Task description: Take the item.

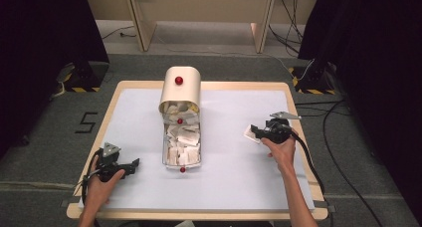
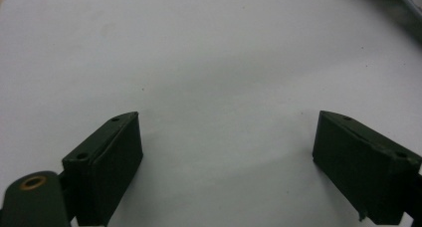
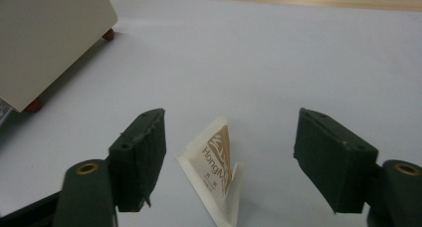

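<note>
My left hand-held gripper rested on the white surface, jaws spread wide with nothing between them. To its right stood the long tray heaped with paper sachets, its rounded cover at the far end. Farther right, my right hand-held gripper had its jaws wide apart, clear of the small sachet, which lay between them, one edge curled up off the surface. I judged the sachet light, thin, limp and easily creased, likely to slide on the sheet; the raised, folded edge looked the best place to pinch it.
</note>
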Motion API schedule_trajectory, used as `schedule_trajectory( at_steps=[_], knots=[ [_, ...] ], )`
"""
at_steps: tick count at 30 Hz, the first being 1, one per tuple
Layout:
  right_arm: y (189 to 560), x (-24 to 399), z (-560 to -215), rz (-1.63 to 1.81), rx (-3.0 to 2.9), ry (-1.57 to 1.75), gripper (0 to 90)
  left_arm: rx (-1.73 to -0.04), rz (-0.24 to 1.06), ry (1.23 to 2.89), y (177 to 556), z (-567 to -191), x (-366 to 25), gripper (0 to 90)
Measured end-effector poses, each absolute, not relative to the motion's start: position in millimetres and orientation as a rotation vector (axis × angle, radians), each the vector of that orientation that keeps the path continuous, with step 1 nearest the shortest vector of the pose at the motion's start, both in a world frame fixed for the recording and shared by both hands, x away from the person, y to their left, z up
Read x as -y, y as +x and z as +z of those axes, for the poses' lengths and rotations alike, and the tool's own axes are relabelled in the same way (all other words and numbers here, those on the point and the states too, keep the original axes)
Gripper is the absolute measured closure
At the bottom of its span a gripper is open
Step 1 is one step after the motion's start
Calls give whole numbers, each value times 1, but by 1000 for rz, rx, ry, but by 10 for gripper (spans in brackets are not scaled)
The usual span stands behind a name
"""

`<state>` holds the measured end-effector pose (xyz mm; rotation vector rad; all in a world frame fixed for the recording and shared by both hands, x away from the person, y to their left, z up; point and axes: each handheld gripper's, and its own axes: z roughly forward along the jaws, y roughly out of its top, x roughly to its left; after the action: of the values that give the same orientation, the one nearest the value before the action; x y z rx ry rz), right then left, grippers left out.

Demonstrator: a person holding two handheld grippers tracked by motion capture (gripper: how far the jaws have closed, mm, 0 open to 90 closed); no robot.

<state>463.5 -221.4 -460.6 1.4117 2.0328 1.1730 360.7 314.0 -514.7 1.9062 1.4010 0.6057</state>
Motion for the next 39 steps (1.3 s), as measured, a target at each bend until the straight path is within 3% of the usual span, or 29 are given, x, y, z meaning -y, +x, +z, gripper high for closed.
schedule_trajectory(
  at_steps=[10,39],
  knots=[
    [457,220,-456,1185,-2026,1417,175,-1401,606,1906,361,-515,-314,113],
    [425,213,-444,1243,-2074,1351,191,-1401,606,1905,361,-515,-314,113]
  ],
)
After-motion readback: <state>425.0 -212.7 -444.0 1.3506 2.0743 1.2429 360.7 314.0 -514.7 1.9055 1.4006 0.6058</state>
